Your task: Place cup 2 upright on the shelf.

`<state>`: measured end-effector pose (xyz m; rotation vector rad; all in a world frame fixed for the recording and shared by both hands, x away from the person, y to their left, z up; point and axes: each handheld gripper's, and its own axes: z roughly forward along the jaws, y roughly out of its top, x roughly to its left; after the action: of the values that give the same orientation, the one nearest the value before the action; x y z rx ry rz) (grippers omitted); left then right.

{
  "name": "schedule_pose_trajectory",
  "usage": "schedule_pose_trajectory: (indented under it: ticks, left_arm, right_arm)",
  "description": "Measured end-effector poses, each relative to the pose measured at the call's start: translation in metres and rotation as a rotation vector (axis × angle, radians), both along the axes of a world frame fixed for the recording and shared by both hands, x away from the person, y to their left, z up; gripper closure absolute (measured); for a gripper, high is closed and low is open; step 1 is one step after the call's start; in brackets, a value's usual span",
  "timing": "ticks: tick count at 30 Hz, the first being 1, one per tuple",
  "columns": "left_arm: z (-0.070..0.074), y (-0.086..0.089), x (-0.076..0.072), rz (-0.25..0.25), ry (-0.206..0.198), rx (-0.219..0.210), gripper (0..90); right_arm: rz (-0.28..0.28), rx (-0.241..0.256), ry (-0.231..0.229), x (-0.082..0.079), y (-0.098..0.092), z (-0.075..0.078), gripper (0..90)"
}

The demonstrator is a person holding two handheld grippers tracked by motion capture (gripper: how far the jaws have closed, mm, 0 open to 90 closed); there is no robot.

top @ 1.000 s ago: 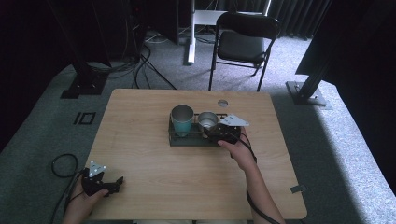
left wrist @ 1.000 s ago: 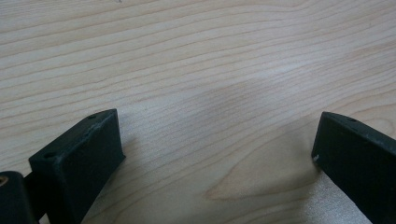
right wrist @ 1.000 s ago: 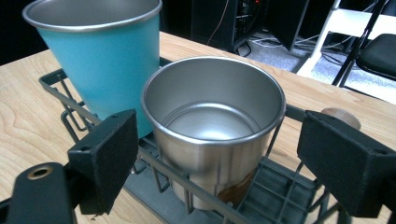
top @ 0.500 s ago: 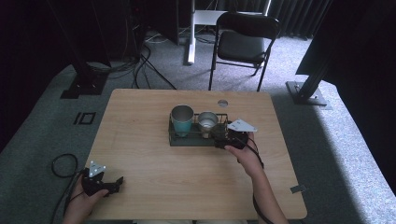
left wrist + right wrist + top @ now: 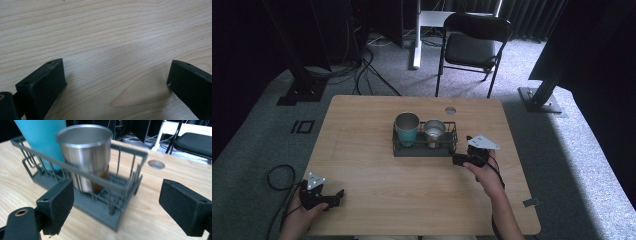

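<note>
A dark grey wire rack (image 5: pixel 398 148) (image 5: pixel 125 187) stands mid-table. It holds a teal cup (image 5: pixel 407 127) (image 5: pixel 40 135) at its left end and a steel cup (image 5: pixel 434 131) (image 5: pixel 86 152) beside it, both upright. My right gripper (image 5: pixel 457 160) (image 5: pixel 116 197) sits just off the rack's right end, jaws wide open and pointed at the rack, holding nothing. My left gripper (image 5: pixel 337 196) (image 5: pixel 116 82) rests near the table's front left corner, open over bare wood.
The wooden table (image 5: pixel 362 125) has a round cable hole (image 5: pixel 450 110) (image 5: pixel 156 164) behind the rack. A black folding chair (image 5: pixel 472 47) stands beyond the far edge. Cables lie on the grey carpet (image 5: pixel 277 176) at left.
My right gripper has drawn back to the right, from over the rack's right end to the table just beside it. The left gripper has stayed put.
</note>
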<state>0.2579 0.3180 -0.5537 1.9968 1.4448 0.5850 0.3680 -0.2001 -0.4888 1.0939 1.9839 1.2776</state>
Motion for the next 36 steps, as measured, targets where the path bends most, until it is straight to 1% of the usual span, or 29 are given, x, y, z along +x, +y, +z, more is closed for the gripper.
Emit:
schedule_pose_trajectory:
  ticks: [2,7,10,15,18,19,20,21,31,32,34,36]
  left_arm:
    - [0.000,0.000,0.000,0.000,-0.001,0.000,2.3]
    - [0.000,0.000,0.000,0.000,0.000,0.000,2.4]
    - [0.000,0.000,0.000,0.000,0.000,0.000,2.3]
    - [0.000,0.000,0.000,0.000,0.000,0.000,2.4]
    - [0.000,0.000,0.000,0.000,0.000,0.000,2.3]
    - [0.000,0.000,0.000,-0.001,0.001,0.001,2.3]
    - [0.000,0.000,0.000,-0.001,0.001,0.002,2.3]
    - [0.000,0.000,0.000,-0.001,0.001,0.002,2.3]
    - [0.000,0.000,0.000,-0.001,0.000,0.001,2.3]
    - [0.000,0.000,0.000,-0.001,-0.001,0.001,2.3]
    - [0.000,0.000,0.000,-0.001,0.000,0.002,2.3]
    - [0.000,0.000,0.000,-0.001,0.000,0.002,2.3]
  right_arm:
    - [-0.011,0.004,0.011,-0.003,-0.005,-0.004,12.5]
    - [-0.033,0.003,0.022,-0.009,-0.017,-0.012,12.5]
    - [-0.046,-0.008,0.026,-0.013,-0.025,-0.017,12.5]
    - [-0.070,-0.013,0.045,-0.019,-0.036,-0.026,12.5]
    - [-0.078,-0.020,0.053,-0.024,-0.041,-0.031,12.4]
    - [-0.085,-0.016,0.057,-0.026,-0.042,-0.032,12.4]
    - [-0.084,-0.011,0.062,-0.027,-0.043,-0.034,12.4]
    - [-0.082,-0.017,0.063,-0.029,-0.045,-0.035,12.4]
    - [-0.124,-0.029,0.089,-0.044,-0.063,-0.046,12.3]
    - [-0.128,-0.036,0.094,-0.045,-0.064,-0.047,12.3]
    - [-0.141,-0.033,0.111,-0.048,-0.068,-0.050,11.9]
    - [-0.152,-0.044,0.120,-0.050,-0.071,-0.052,11.9]
